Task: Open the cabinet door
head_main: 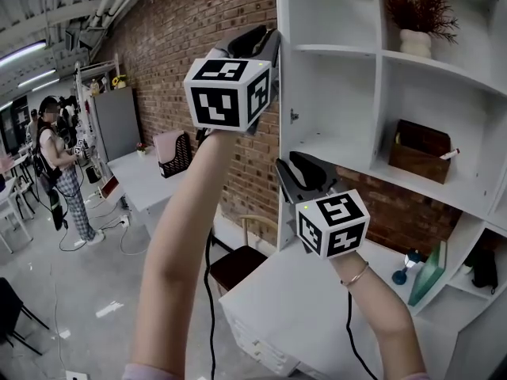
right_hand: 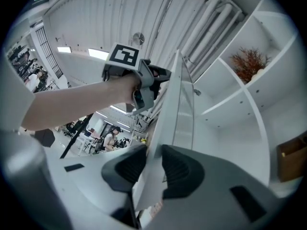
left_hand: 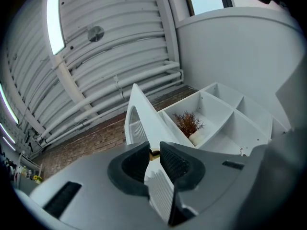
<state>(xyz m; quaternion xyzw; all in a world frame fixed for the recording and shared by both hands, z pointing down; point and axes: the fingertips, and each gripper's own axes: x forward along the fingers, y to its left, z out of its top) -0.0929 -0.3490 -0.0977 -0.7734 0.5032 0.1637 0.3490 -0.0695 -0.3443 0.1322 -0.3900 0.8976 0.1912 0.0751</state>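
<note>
The white cabinet door [head_main: 282, 125] stands swung out, edge-on to me in the head view, in front of the open white shelves [head_main: 356, 54]. My left gripper [head_main: 269, 42] is raised high at the door's upper edge. In the left gripper view its pads [left_hand: 175, 163] clamp the door's thin edge [left_hand: 144, 114], with a small brass fitting showing in the gap. Lower down, my right gripper [head_main: 305, 169] holds the same edge. The right gripper view shows the door [right_hand: 177, 95] running between the closed-in jaws, with the left gripper [right_hand: 144, 83] above on it.
On the shelves stand a dried plant in a white vase [head_main: 417, 22] and a brown box [head_main: 420, 150]. A white desk [head_main: 285, 291] lies below, with a wooden chair [head_main: 238, 260] at its left. Behind runs a brick wall [head_main: 182, 62]. A person [head_main: 55, 157] stands far left.
</note>
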